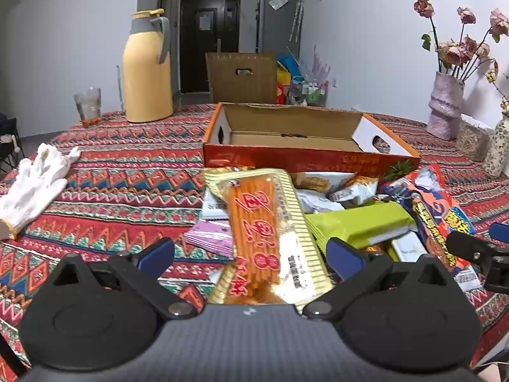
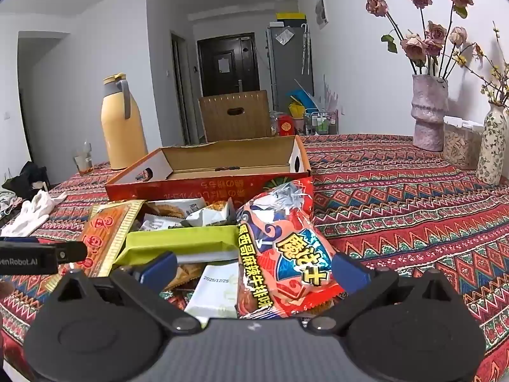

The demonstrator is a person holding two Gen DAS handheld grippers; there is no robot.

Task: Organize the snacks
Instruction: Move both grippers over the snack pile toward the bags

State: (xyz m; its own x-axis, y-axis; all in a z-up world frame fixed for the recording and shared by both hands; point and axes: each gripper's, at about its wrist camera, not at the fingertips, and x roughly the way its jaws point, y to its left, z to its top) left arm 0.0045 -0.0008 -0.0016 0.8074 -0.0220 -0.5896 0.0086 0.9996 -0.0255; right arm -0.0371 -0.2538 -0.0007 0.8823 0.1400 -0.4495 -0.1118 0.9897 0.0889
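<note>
Crinkly foil snack packets (image 2: 286,254), shallow cardboard box (image 1: 286,133), woven patterned tablecloth (image 1: 127,191)

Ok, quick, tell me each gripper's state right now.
Left gripper: open, fingers either side of the orange stick-snack packet, not clamped.
Right gripper: open, straddling the red and blue snack bag, not clamped.
</note>
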